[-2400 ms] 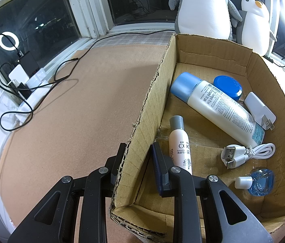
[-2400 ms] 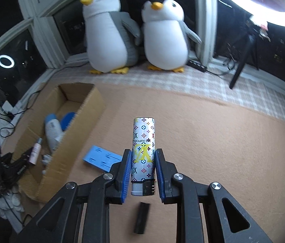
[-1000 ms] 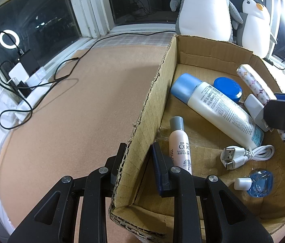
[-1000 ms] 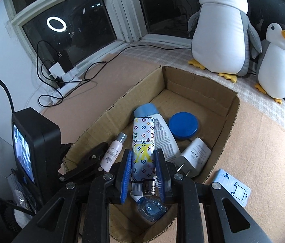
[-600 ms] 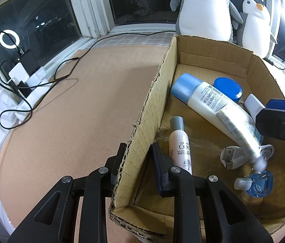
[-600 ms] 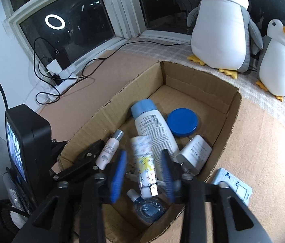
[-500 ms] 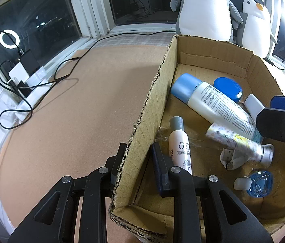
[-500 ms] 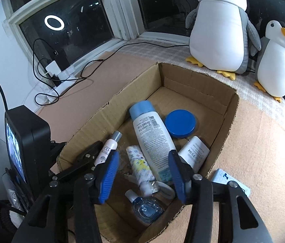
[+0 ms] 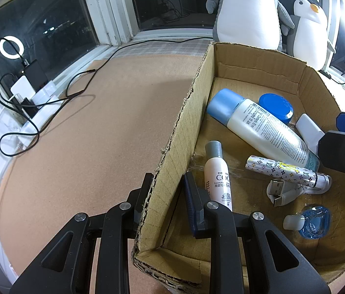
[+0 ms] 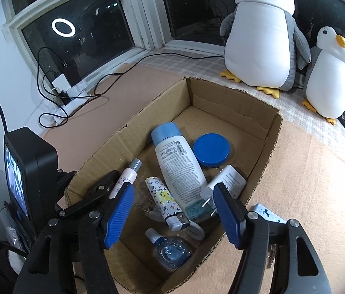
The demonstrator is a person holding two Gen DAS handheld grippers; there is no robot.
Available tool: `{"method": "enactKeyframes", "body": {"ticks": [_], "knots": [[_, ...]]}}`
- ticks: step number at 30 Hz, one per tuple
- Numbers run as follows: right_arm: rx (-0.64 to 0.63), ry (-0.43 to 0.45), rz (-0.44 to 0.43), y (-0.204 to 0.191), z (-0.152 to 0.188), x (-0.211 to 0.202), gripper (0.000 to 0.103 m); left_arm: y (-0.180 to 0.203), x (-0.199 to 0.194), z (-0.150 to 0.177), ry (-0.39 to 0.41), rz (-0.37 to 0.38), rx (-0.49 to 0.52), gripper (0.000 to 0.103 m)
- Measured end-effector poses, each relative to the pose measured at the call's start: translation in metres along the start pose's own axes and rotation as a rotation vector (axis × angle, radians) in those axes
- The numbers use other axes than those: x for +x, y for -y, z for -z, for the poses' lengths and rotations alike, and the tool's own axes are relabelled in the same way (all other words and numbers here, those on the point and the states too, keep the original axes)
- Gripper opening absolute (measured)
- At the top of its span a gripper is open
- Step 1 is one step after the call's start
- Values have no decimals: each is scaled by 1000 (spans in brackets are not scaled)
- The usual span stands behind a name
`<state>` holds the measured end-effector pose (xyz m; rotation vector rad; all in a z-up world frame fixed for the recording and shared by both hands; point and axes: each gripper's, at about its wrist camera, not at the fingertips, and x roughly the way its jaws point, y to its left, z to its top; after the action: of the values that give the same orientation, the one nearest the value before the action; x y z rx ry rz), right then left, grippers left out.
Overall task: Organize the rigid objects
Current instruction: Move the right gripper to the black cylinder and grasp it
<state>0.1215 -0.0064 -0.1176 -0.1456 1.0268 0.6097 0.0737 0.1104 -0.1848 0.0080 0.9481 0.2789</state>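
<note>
The right hand-held gripper hangs spread wide and empty over the cardboard box, and the patterned lighter lies flat on the box floor straight below it, at lower centre of the right wrist view, long axis running from upper left to lower right alongside the big white bottle. The next pickup looks to be the blue card on the desk, just outside the box wall at right, so the right hand is nearer. The left hand-held gripper is clamped on the box's near wall.
</note>
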Motion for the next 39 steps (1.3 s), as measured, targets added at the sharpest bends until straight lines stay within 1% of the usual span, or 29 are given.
{"method": "enactKeyframes", "body": {"ticks": [3,8,16,22,25,31,37,38,39], "knots": [[1,-1,6,0,0,-2,67,0,0,0,0,0,1,22],[4,2,17,1,4,-9,67,0,0,0,0,0,0,22],[71,12,14,19,18,-30,67,1,0,0,0,0,1,22],[148,28,39,44,37,-53,67,0,0,0,0,0,1,22],[180,36,69,57,47,-64,67,0,0,0,1,1,0,22],[289,47,133,94,74,-86,67,0,0,0,0,0,0,22],[369,20,179,124,98,-94,67,0,0,0,0,1,0,22],[378,13,180,127,101,-93,66,0,0,0,1,1,0,22],[389,3,179,131,104,-92,61,0,0,0,1,1,0,22]]}}
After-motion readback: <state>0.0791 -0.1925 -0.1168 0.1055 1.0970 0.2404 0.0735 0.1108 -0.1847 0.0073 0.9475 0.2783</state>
